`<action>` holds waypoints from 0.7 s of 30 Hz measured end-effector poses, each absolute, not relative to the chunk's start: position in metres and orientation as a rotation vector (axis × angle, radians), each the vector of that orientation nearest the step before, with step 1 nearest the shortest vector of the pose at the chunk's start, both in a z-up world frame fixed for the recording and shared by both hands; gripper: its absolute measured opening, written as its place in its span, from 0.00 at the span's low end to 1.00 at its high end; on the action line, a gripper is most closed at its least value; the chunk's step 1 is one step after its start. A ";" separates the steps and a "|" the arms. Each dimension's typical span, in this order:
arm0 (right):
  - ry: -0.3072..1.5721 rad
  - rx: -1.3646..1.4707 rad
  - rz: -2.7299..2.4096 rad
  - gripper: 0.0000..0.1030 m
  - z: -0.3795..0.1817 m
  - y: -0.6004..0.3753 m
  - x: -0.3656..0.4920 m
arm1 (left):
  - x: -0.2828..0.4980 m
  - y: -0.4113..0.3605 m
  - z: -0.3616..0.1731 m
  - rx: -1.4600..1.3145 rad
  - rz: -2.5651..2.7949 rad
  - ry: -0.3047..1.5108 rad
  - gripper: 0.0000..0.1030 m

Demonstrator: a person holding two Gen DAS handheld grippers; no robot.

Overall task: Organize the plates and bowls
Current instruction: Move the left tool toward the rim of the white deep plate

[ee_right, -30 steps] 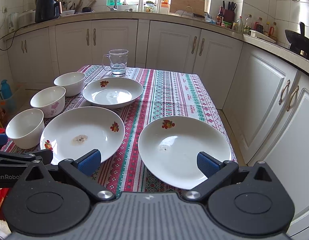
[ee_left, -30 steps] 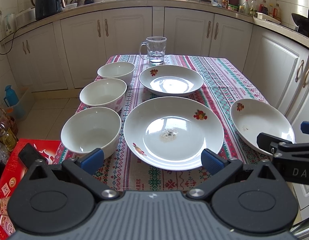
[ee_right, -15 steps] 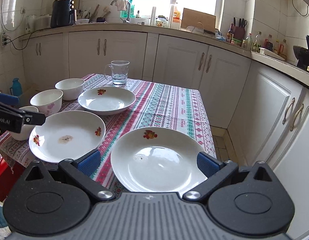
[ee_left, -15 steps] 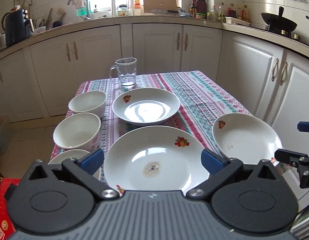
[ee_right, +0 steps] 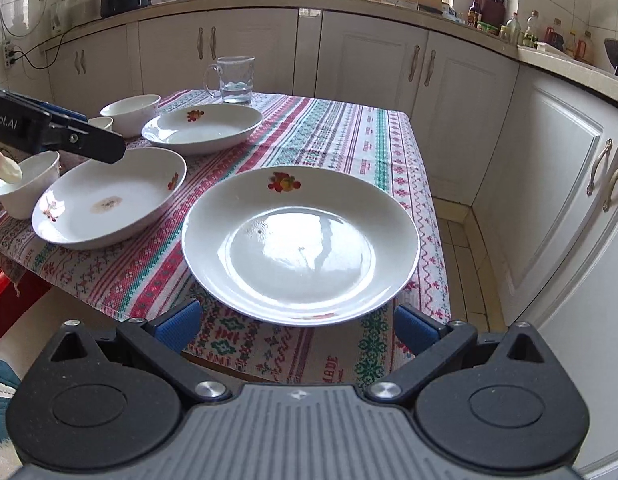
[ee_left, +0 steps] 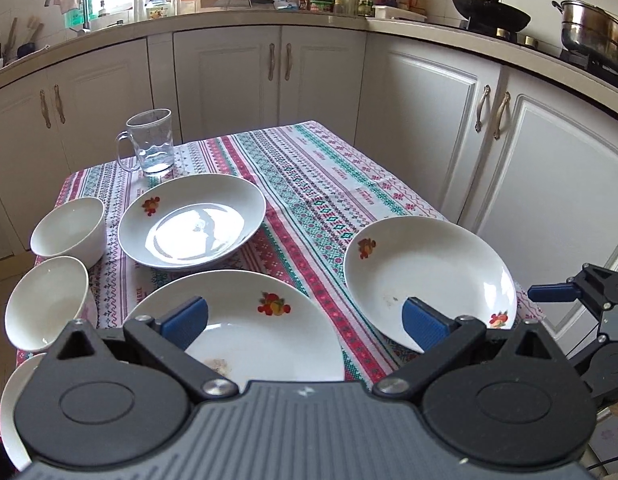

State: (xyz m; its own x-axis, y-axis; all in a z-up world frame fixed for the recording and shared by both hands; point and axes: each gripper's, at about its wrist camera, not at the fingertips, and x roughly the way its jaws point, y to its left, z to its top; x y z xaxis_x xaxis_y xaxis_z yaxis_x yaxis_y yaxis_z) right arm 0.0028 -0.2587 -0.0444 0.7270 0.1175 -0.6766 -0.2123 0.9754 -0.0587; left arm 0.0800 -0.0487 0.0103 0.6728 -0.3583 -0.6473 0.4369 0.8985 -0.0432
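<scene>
Three white flowered plates lie on the striped tablecloth. My left gripper (ee_left: 305,322) is open above the near rim of the stained plate (ee_left: 269,344), holding nothing. A second plate (ee_left: 191,222) lies behind it, and a third plate (ee_left: 429,280) lies to the right. Three white bowls stand along the left edge: far bowl (ee_left: 69,228), middle bowl (ee_left: 47,302), near bowl (ee_left: 11,400), which is partly hidden by the gripper. My right gripper (ee_right: 297,326) is open and empty, low at the table's front edge just short of the right plate (ee_right: 301,240).
A glass mug (ee_left: 149,146) holding some water stands at the table's far left corner. The tablecloth (ee_left: 329,184) is bare at the back right. White cabinets (ee_left: 429,120) run close along the table's far and right sides. A red box (ee_right: 5,300) sits on the floor at the left.
The left gripper has swung right and moved in over the stained plate. The right gripper has dropped lower and closer to the right plate's near rim. Both stay open.
</scene>
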 end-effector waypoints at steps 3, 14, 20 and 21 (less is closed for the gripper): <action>0.760 -0.131 0.178 1.00 -0.054 -0.262 0.008 | 0.089 -0.055 0.006 0.130 -0.472 0.728 0.99; 0.790 -0.136 0.224 1.00 -0.073 -0.272 0.029 | 0.120 -0.078 0.007 0.205 -0.523 0.745 0.99; 0.778 -0.133 0.266 1.00 -0.075 -0.275 0.036 | 0.137 -0.096 0.004 0.272 -0.576 0.760 0.99; 0.777 -0.134 0.273 1.00 -0.076 -0.275 0.037 | 0.139 -0.099 0.003 0.280 -0.588 0.765 0.99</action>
